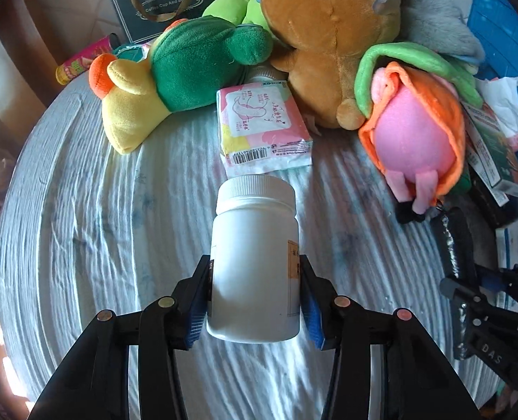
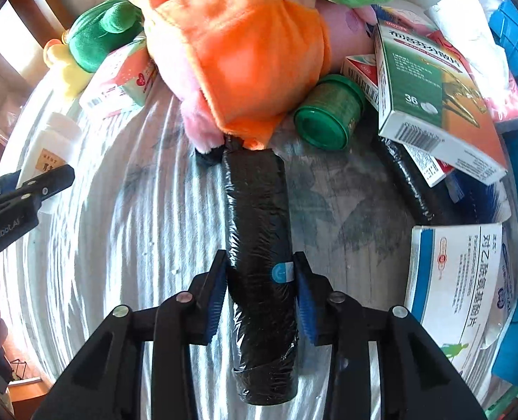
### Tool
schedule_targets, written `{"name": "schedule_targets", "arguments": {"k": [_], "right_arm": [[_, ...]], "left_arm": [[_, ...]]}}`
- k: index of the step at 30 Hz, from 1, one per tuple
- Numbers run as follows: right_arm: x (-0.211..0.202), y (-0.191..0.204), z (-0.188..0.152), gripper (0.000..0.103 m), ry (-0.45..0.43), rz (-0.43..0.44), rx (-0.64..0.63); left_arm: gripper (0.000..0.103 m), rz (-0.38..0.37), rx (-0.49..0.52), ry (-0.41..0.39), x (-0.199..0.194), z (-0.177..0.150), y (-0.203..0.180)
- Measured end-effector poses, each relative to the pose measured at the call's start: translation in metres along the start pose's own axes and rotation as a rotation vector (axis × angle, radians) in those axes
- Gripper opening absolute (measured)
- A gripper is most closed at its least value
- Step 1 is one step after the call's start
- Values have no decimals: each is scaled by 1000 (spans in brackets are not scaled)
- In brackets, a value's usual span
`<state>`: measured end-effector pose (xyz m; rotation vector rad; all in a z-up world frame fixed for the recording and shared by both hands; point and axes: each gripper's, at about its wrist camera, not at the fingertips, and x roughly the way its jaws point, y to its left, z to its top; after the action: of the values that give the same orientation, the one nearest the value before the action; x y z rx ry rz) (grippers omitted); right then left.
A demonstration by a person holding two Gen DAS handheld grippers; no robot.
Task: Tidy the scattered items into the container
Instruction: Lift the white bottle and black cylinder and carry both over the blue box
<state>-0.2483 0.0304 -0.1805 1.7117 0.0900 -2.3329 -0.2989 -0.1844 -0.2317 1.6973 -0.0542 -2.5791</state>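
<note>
My left gripper is shut on a white plastic bottle with a ribbed cap, held over the pale cloth-covered table. My right gripper is shut on a black wrapped roll with a small blue sticker. The roll's far end touches the pink and orange plush. The blue container is at the right edge and holds boxes. In the right wrist view the bottle and the left gripper's fingers show at the far left. The right gripper shows at the right edge of the left wrist view.
Plush toys crowd the far side: a yellow and green duck, a brown bear, the pink and orange one. A pink sanitary pad pack lies in front. A green jar, medicine boxes and another black roll lie at the right.
</note>
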Motion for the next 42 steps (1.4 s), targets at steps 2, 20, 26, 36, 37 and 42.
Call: {"name": "schedule_targets", "arguments": {"k": [2, 20, 26, 36, 37, 42], "right_arm": [[-18, 3, -4, 35, -24, 22, -11], [21, 72, 55, 10, -38, 49, -11], [30, 80, 64, 50, -19, -47, -37], [22, 64, 57, 68, -42, -97, 11], [22, 61, 57, 68, -35, -101, 17], [45, 52, 51, 42, 4, -125, 20]], "left_arm": [[45, -1, 3, -14, -5, -3, -3], [45, -48, 20, 33, 10, -42, -23], [45, -82, 41, 90, 39, -55, -31], [45, -115, 60, 94, 50, -54, -36], [45, -117, 62, 92, 51, -53, -38], [45, -103, 82, 59, 57, -45, -53]]}}
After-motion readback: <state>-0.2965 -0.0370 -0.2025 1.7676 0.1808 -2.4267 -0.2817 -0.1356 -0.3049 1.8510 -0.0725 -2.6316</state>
